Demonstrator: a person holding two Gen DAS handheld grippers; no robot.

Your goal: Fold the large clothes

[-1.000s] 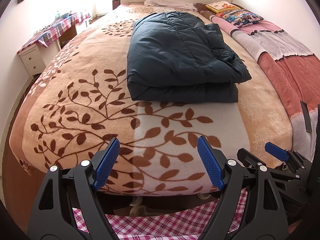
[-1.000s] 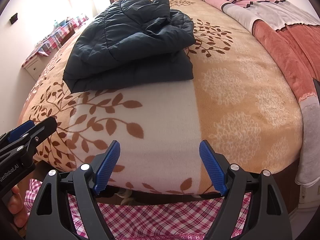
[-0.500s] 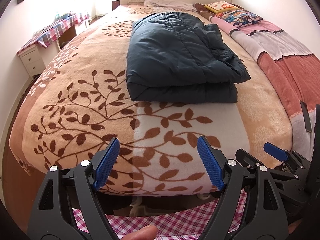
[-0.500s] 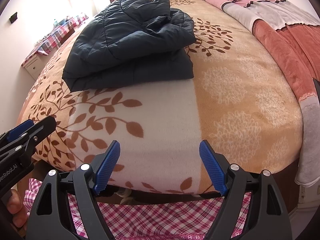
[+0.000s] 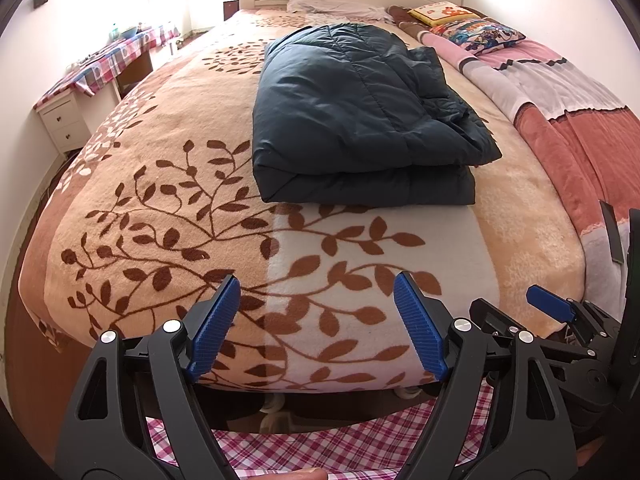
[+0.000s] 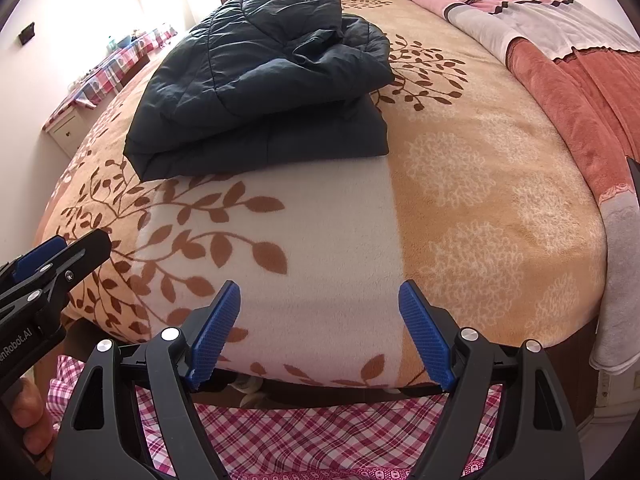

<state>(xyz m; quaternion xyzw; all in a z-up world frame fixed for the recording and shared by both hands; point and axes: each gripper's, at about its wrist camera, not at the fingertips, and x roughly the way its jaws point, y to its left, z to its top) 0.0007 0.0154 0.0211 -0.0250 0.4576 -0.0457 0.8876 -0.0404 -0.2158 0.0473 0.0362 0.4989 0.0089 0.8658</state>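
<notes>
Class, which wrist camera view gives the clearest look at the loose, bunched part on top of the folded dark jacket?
The right wrist view: the folded jacket shows its rumpled upper layer facing the camera, creases plain. The left wrist view shows the jacket more squarely, with its neat front fold, but the bunched part sits at its far right edge.

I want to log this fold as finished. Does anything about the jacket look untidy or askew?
Slightly. The dark jacket is folded on the bed, but its top layer is bunched and overhangs the lower layer at the right. Both grippers, left and right, are open and clear.
</notes>
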